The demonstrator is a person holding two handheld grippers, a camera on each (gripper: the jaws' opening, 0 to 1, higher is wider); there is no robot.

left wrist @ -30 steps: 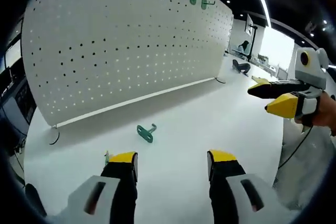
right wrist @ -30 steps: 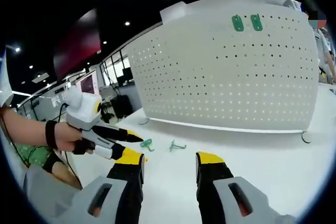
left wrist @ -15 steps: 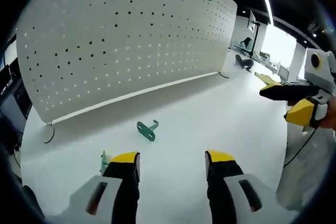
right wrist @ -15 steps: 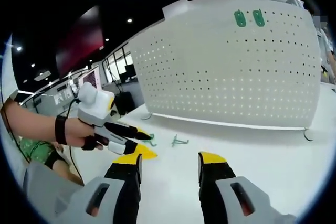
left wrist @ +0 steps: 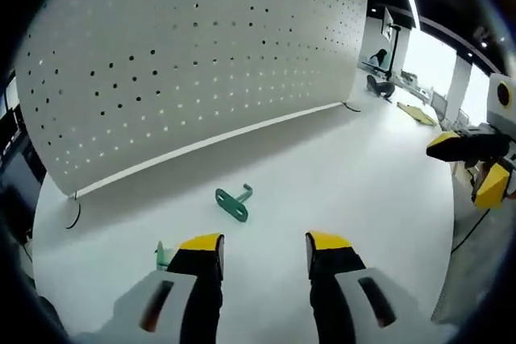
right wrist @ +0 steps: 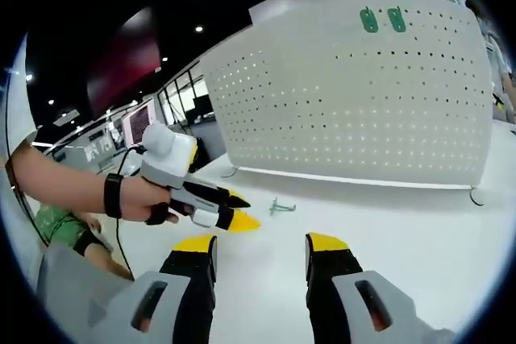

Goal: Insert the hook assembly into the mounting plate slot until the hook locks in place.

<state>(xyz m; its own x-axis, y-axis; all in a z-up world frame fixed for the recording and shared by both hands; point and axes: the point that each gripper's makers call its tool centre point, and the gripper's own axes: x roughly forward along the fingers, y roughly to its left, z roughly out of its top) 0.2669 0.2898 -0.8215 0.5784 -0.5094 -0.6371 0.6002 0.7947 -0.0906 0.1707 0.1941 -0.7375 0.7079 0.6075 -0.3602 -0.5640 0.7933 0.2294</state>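
Hook (left wrist: 232, 203) flat on table (left wrist: 355, 175); possibly second behind left gripper (left wrist: 262, 249).

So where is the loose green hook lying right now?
In the left gripper view the green hook lies flat on the white table, just ahead of the left gripper and short of the pegboard.
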